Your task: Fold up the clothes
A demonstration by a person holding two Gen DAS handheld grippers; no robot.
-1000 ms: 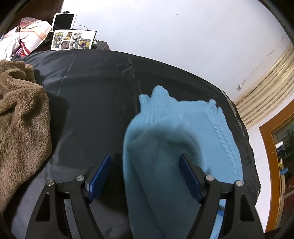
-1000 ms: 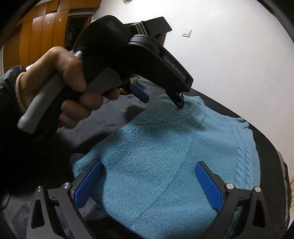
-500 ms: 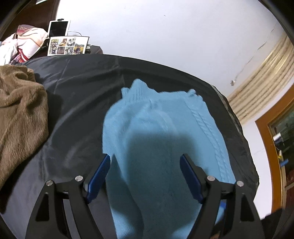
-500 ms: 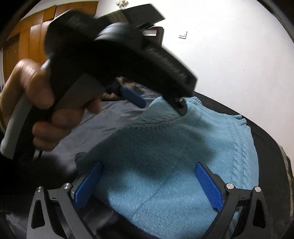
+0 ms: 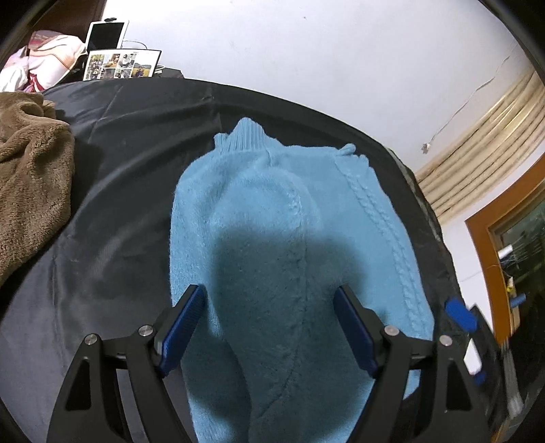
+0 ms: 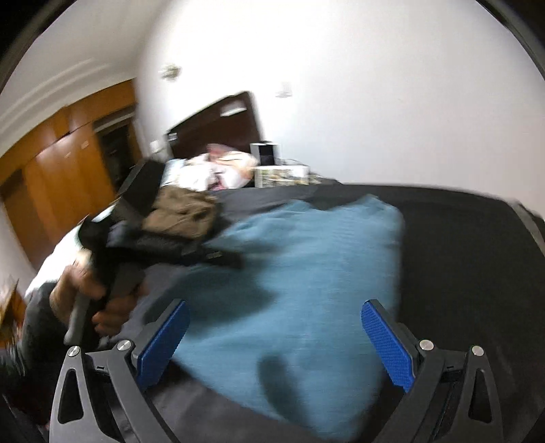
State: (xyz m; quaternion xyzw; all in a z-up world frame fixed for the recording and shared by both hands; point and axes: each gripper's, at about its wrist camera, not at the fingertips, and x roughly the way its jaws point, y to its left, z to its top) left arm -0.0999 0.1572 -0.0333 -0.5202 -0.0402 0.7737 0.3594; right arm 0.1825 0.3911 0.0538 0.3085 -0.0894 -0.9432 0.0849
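Hovering both over folded light-blue knit sweater (image 5: 286, 245) on black bedsheet (image 5: 112, 191); our left gripper (image 5: 270, 327) and right gripper (image 6: 276, 340) spread wide, holding nothing.

Count of things on the bed

There was one blue sweater (image 5: 293, 245), one brown fleece garment (image 5: 30, 170), one photo collage (image 5: 121, 64), one tablet (image 5: 106, 33), and two grippers (image 5: 269, 327) (image 6: 272, 344).

- Sweater (image 5: 286, 238): light blue knit with cable stitching, folded into a narrow bundle.
- Lies flat, directly ahead of and below both tools, ribbed hem farthest away.
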